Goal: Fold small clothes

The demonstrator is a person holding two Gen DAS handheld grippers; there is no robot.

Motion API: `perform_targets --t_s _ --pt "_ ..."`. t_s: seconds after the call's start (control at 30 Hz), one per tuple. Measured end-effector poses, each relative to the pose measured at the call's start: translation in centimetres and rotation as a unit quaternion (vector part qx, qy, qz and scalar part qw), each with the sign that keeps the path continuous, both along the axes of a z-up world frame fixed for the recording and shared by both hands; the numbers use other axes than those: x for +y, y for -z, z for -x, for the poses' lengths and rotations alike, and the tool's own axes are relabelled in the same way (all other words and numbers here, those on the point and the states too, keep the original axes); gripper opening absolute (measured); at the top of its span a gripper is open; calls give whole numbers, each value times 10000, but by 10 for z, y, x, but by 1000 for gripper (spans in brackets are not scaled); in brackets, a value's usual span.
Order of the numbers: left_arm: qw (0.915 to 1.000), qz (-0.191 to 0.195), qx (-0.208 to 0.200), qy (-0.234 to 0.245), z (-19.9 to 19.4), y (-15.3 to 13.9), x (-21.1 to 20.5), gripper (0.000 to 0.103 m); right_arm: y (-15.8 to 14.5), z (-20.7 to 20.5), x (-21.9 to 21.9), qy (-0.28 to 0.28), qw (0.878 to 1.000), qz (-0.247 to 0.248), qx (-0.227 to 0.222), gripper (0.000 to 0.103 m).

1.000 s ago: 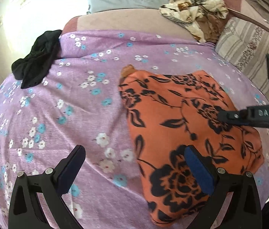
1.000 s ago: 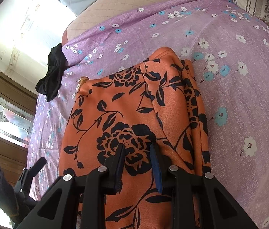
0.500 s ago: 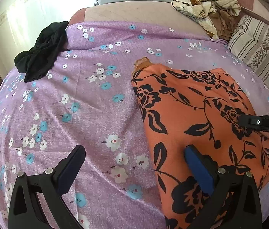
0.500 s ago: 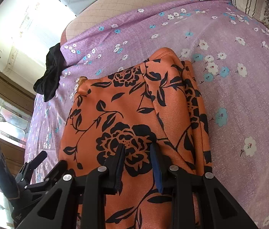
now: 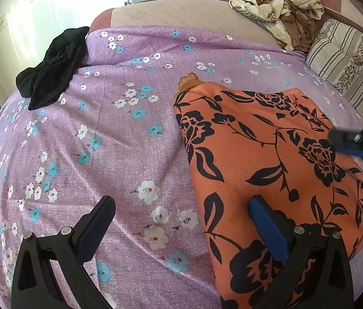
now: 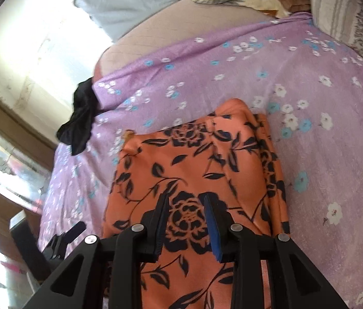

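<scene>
Right wrist view: orange garment (image 6: 194, 170) lies under the narrowly parted right gripper (image 6: 186, 221), nothing clamped.

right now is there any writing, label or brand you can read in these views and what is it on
None can be read.
The right gripper shows at the edge of the left wrist view, but it is blurred and any marking on its body cannot be made out.
The orange floral garment and the purple flowered sheet carry only patterns, no text or tag in view.
</scene>
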State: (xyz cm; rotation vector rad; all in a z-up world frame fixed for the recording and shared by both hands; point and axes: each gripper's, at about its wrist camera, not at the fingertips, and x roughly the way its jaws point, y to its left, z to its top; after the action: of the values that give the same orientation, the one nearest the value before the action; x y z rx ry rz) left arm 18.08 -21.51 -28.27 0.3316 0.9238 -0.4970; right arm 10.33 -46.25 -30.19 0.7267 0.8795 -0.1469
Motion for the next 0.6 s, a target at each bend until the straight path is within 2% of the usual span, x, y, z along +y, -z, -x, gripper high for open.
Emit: perform_targets --t_s 0.07,0.1,0.4,0.5,0.6 --pt "10000 -3 29 8 -1 1 0 103 15 -6 -2 45 9993 -131 360 31" --pt "10000 0 35 5 -1 1 0 103 21 -6 -2 68 9990 -210 384 31" --pt "9999 48 133 44 -2 3 0 103 19 -6 0 -10 9995 -170 276 31" --pt "9990 183 386 166 -10 -2 2 103 16 1 -7 -83 9994 -303 175 31" --pt "9964 478 650 265 -21 -9 9 103 6 13 -18 -58 9992 -379 -124 31"
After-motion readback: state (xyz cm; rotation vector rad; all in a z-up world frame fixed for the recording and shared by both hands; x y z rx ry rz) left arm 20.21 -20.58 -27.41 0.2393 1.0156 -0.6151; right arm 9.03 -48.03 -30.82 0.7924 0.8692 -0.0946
